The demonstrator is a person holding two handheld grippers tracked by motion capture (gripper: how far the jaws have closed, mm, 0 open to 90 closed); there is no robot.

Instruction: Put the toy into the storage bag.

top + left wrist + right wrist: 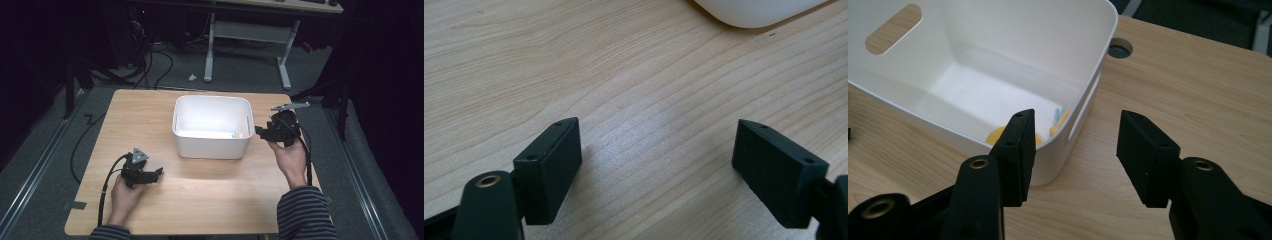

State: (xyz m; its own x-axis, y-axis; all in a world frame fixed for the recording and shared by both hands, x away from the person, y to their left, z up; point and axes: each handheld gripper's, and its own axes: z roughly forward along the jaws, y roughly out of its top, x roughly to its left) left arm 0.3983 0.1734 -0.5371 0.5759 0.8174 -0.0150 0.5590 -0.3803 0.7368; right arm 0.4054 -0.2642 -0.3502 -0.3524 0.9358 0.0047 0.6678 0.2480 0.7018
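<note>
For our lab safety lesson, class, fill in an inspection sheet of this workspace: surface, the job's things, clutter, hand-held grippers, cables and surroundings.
Surface: wooden table, bare around the bin; a round hole near the bin's corner.
Job's things: white bin mid-table; small yellow and blue items lie in one corner of it.
Clutter: nothing seen on the table.
Grippers: left hand-held gripper open over bare wood, empty; right hand-held gripper open beside the bin's wall, empty.
Cables: one trails from each gripper; more lie on the floor.
Surroundings: dark room, grey floor, white desk frame behind.
</note>
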